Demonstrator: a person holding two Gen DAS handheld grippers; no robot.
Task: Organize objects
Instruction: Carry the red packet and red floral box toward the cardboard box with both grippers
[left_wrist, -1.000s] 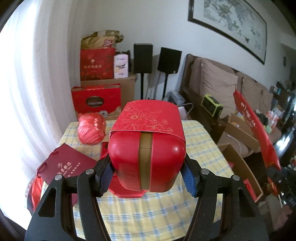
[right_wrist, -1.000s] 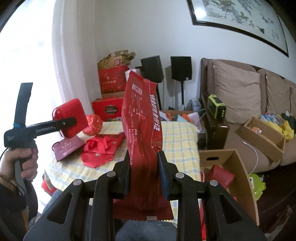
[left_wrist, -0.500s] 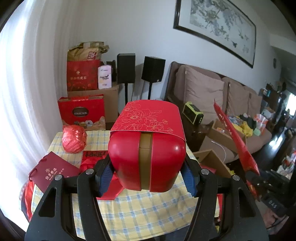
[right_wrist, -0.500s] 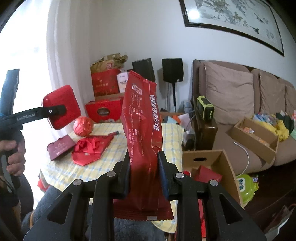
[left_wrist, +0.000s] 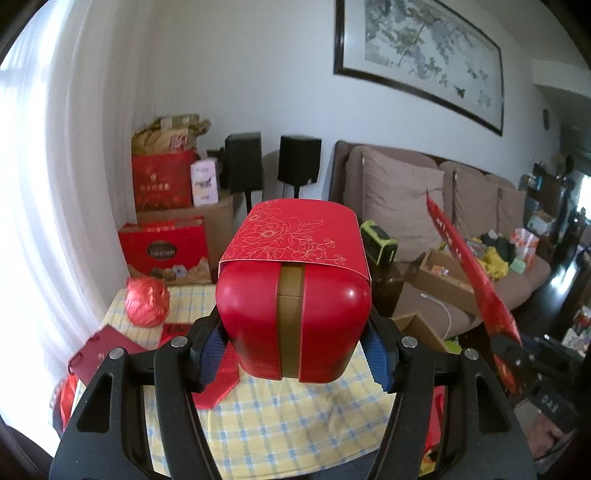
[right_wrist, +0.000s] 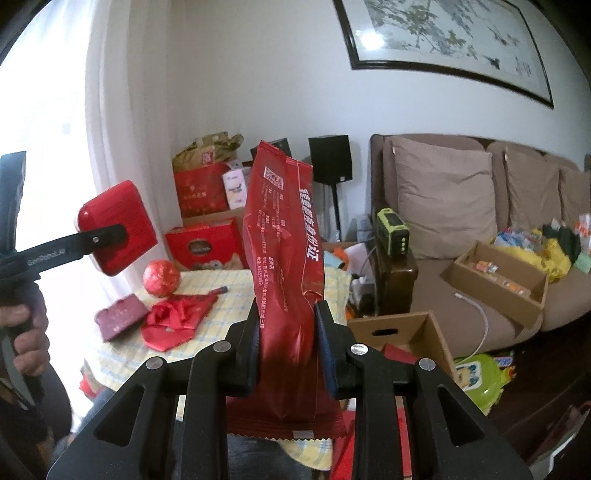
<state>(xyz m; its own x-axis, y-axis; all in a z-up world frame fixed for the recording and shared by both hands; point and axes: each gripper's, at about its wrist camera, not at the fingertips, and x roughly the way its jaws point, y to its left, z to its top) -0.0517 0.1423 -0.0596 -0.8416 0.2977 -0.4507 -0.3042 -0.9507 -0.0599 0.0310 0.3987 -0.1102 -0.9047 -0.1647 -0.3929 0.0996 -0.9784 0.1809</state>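
My left gripper (left_wrist: 295, 343) is shut on a rounded red tin (left_wrist: 295, 314) with a gold band and a red floral paper sleeve, held in the air above the checked table (left_wrist: 280, 417). In the right wrist view that same red tin (right_wrist: 118, 227) hangs at the left in the left gripper (right_wrist: 107, 234), with a hand (right_wrist: 26, 332) on the handle. My right gripper (right_wrist: 288, 339) is shut on a tall red snack packet (right_wrist: 284, 266) that stands upright between the pads. From the left wrist view the packet (left_wrist: 469, 266) shows edge-on at the right.
On the table lie a red foil ball (right_wrist: 161, 277), a dark red card bag (right_wrist: 120, 319) and red cloth (right_wrist: 177, 317). Red gift boxes (left_wrist: 164, 247) and speakers (left_wrist: 299, 158) stand behind. An open cardboard box (right_wrist: 402, 328) sits right of the table, beside a sofa (right_wrist: 480, 206).
Both grippers have drawn back and up from the table with their loads still held, so the table looks smaller and lower. The tin and the packet have not shifted in the jaws.
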